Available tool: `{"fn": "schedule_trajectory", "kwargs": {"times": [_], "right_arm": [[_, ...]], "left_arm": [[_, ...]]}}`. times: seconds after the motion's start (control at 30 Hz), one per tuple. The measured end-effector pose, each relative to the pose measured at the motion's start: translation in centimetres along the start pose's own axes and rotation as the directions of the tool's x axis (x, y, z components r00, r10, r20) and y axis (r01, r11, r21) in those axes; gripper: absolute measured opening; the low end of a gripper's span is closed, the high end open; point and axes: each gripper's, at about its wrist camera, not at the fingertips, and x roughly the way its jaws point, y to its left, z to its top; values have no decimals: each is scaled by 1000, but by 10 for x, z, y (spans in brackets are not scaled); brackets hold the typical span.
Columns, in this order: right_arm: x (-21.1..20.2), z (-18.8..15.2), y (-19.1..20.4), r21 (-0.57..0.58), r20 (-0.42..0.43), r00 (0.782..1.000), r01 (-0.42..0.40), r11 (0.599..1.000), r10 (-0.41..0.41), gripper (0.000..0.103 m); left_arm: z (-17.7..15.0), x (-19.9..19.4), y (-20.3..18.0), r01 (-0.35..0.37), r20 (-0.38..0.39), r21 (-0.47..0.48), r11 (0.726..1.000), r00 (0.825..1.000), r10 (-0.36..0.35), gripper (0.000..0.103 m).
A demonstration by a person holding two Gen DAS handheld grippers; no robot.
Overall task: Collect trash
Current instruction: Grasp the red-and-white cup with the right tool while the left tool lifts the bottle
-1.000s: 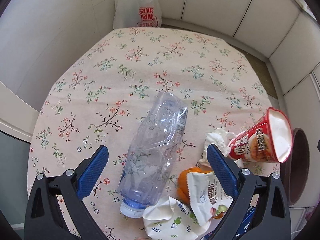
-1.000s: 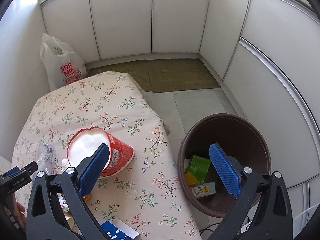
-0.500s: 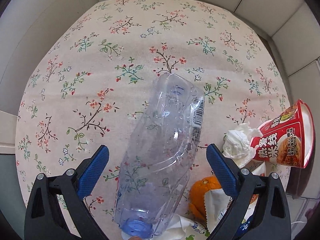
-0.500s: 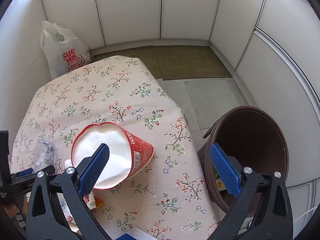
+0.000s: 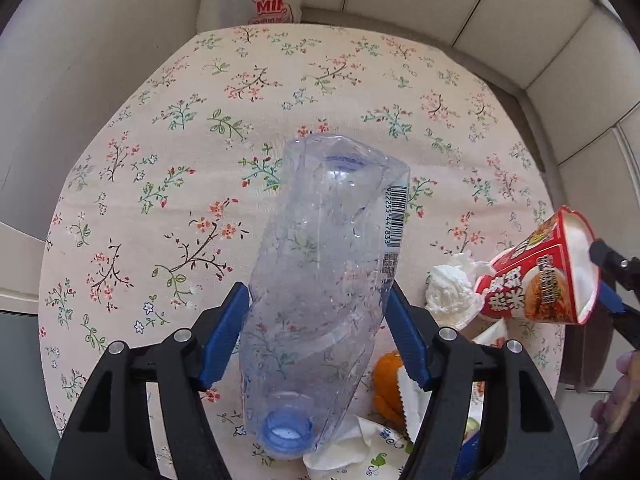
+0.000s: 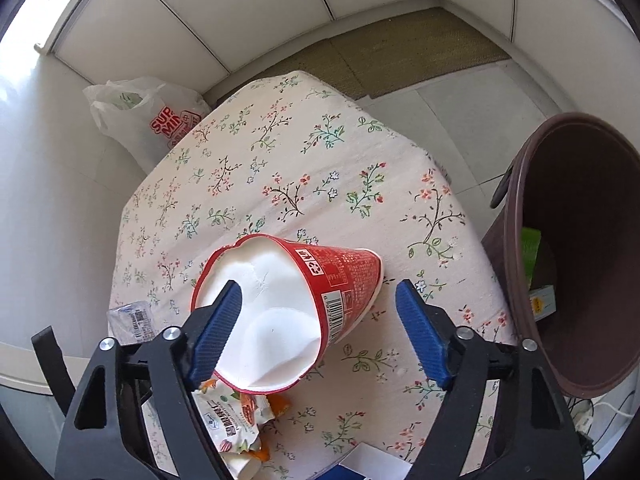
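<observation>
L gripper (image 5: 318, 332) pads clamp bottle (image 5: 324, 280), cap end cut off by frame. R gripper (image 6: 320, 328) open w/ one finger (image 6: 216, 328) inside cup (image 6: 288, 312); wrappers (image 6: 232, 420) partly hidden.

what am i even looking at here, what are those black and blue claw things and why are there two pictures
Each picture comes from a fisheye camera mounted on a handheld two-finger gripper; a person holds one in each hand, so there is no robot arm. The black frames with blue pads are the gripper fingers.

The left-hand view shows the left gripper shut on a crushed clear plastic bottle, cap end nearest the camera. The right-hand view shows the right gripper open, one pad reaching into the mouth of a red instant noodle cup that lies on its side.

Both look down on a table with a floral tablecloth. Also on it: a crumpled tissue, an orange peel and snack wrappers. A brown trash bin stands beside the table, with some packaging already inside. A white shopping bag sits against the wall.
</observation>
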Motion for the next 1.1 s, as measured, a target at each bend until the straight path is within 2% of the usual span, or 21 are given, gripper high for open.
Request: {"fn": "schedule_trajectory", "kwargs": {"times": [0.1,0.17,0.33,0.4,0.47,0.57,0.77,0.97,1.1], "right_arm": [[-1,-5,-5,36,-11,1000,-21,999,21,54],[-3,-10,-9,71,-23,998,-57,996,59,53],[-13,-21,-8,78,-19,994,-109,991,111,46],[-13,-22,-6,75,-22,991,-131,989,133,33],[-7,-22,-7,70,-36,992,-121,990,123,26],[-6,-23,-11,77,-25,991,-126,989,128,24],[-16,-24,-9,55,18,988,-156,986,155,4],[-23,-24,0,0,38,986,-162,987,161,3],[-36,-24,7,-36,83,982,-169,985,172,2]], "left_arm": [[0,-22,-3,44,44,-4,999,998,-43,66],[3,-32,-5,64,67,-1,998,996,-64,61],[1,-50,-10,105,92,8,994,990,-105,61],[0,-53,-10,105,101,13,994,989,-106,61],[-1,-55,-8,99,109,11,995,989,-100,61],[-2,-58,-4,99,113,-1,995,989,-98,61],[-1,-60,2,98,120,-22,995,988,-95,61],[-4,-61,-2,98,131,-14,995,987,-95,61],[-4,-67,0,102,155,-23,995,983,-97,61]]}}
